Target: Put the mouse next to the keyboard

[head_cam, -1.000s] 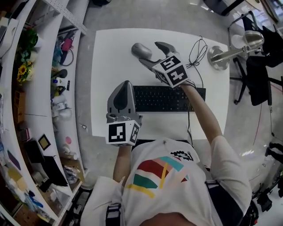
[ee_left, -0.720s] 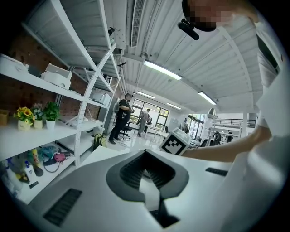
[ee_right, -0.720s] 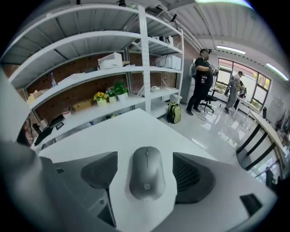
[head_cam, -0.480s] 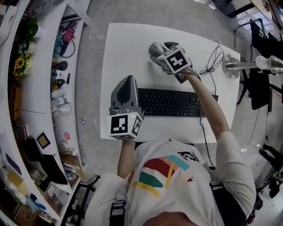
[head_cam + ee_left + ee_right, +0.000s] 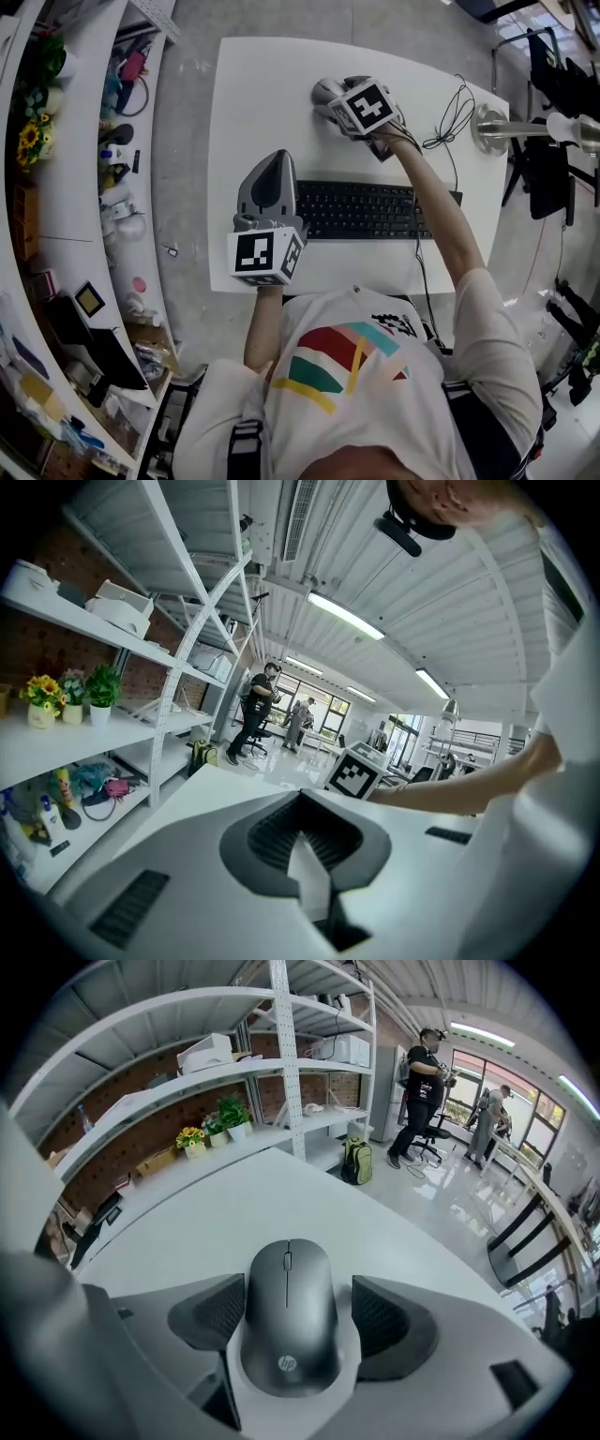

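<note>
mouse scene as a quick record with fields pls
mouse: on the table, on the far side, beyond the keyboard
right gripper: jaws apart, one on each side of the mouse, a gap showing on one side
left gripper: jaws together, nothing between them, held by the keyboard's left end
keyboard: near the table's front edge
task: mouse not yet beside the keyboard

A dark grey matte plastic mouse (image 5: 287,1321) with a silver logo shows against a plain white rectangular desk (image 5: 253,112). The light grey right tongs (image 5: 295,1309) have black ribbed pads (image 5: 214,1312), and the cube (image 5: 367,105) bears black-and-white square markers. A flat keyboard (image 5: 361,210) is black. At six o'clock is a white T-shirt (image 5: 375,422) striped red, teal and yellow; at nine o'clock are yellow sunflowers (image 5: 28,148).
</note>
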A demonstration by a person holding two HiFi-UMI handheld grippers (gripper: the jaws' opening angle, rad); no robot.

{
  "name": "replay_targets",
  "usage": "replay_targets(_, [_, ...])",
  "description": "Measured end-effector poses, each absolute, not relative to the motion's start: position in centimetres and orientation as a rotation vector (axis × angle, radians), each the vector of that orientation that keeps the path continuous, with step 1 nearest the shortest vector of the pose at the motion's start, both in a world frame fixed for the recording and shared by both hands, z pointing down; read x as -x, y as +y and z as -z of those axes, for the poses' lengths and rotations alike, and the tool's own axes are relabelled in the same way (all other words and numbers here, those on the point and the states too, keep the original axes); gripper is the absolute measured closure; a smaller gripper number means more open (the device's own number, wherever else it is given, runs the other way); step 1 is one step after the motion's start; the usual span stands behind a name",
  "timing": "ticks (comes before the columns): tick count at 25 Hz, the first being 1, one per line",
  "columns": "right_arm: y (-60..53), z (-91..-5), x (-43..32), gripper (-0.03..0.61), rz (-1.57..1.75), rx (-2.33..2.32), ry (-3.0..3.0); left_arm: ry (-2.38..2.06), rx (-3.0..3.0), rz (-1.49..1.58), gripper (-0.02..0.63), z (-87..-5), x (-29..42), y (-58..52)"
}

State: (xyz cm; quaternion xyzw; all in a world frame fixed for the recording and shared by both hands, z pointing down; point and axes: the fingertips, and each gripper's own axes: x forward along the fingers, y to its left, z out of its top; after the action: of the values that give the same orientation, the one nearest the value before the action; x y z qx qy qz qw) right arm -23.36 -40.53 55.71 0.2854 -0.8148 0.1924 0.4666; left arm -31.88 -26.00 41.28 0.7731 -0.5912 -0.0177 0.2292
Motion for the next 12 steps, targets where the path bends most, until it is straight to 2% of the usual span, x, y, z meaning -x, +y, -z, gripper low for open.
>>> replay_targets(4, [-40.5,-55.7,23.5,0.225,-0.452,-0.690,-2.016,-1.619,-2.123,0.030,0.568,-41.5,31.3,-25.8])
replay_targets(6, [-40.2,-55.5,23.7,0.276,-0.423,-0.682,-2.025,-1.612,-2.120,0.023,0.568,-41.8,30.9,-25.8])
replay_targets(12, [-39.8,-55.0,23.3,0.278,-0.398,-0.710,-2.025,-1.611,-2.140,0.024,0.568,-40.9,29.8,-25.5])
